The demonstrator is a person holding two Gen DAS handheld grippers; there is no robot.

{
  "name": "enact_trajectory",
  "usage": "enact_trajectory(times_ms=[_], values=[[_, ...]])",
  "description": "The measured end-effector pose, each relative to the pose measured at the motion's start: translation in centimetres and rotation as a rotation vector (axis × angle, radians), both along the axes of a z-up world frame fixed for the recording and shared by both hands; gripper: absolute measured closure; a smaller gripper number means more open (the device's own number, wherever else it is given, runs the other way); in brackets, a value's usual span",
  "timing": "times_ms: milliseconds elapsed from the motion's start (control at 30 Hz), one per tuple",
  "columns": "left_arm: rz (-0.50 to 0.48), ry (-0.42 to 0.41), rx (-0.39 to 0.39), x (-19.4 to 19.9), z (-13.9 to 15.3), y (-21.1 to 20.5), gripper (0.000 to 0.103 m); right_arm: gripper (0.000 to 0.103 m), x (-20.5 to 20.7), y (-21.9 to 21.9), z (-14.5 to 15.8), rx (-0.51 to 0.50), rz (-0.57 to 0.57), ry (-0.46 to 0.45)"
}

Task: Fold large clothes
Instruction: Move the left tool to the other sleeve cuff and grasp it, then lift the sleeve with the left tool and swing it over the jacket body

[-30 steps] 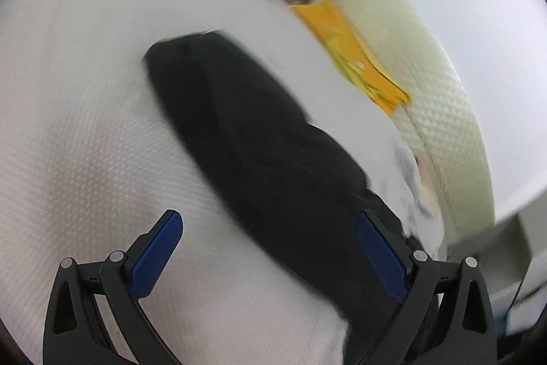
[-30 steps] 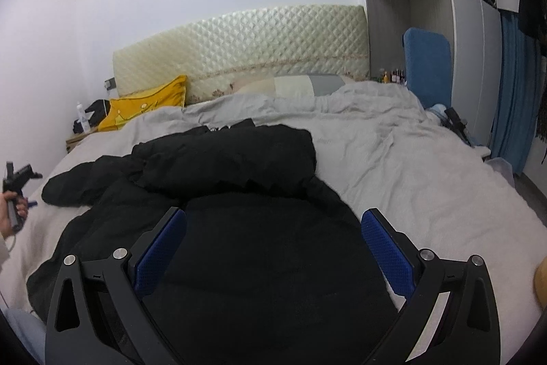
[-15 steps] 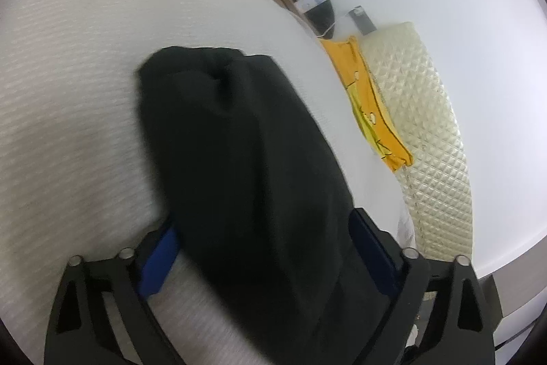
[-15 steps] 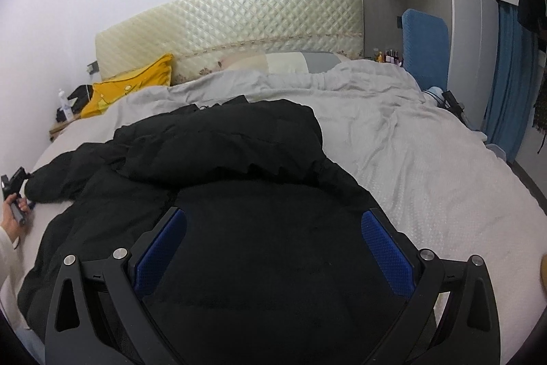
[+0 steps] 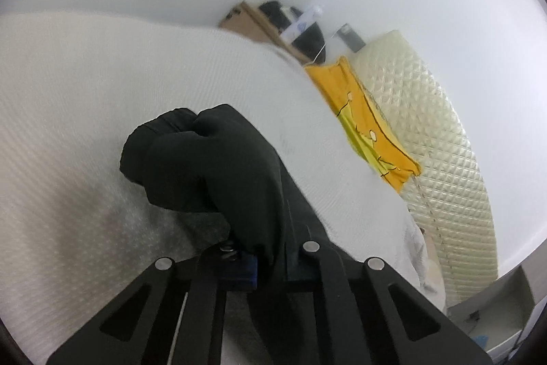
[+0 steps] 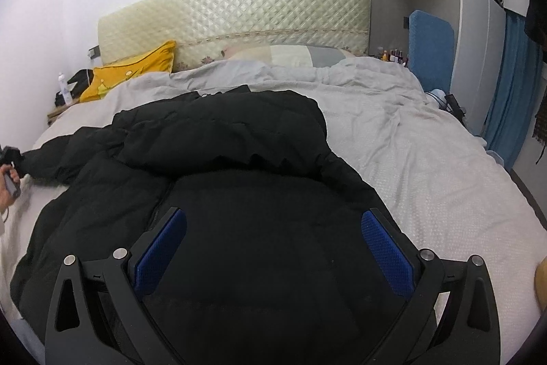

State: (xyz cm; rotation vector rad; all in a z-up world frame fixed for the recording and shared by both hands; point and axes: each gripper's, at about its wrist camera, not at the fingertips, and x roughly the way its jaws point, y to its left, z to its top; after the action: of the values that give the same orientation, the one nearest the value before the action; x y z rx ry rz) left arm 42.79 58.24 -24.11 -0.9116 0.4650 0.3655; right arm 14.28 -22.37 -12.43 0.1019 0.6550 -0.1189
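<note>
Sleeve [image 5: 212,166] pinched in left gripper [image 5: 263,262], ready to fold over jacket [image 6: 239,228] on bed [image 6: 427,166]; right gripper [image 6: 273,248] hovers wide.

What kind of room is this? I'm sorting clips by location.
Most likely a home bedroom: a wide bed with a quilted headboard, a yellow pillow beside it, and a tall wardrobe at the right wall.

Yellow pillow [image 6: 131,74] against quilted headboard [image 6: 239,9]
</note>
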Motion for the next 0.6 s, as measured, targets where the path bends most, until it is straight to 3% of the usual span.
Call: enact_trajectory(times_ms=[600], values=[[-0.057, -0.029, 0.232, -4.4, 19.7, -9.4, 0.101, 0.000, -2.0, -1.3, 1.4, 0.048, 0.052, -0.045]])
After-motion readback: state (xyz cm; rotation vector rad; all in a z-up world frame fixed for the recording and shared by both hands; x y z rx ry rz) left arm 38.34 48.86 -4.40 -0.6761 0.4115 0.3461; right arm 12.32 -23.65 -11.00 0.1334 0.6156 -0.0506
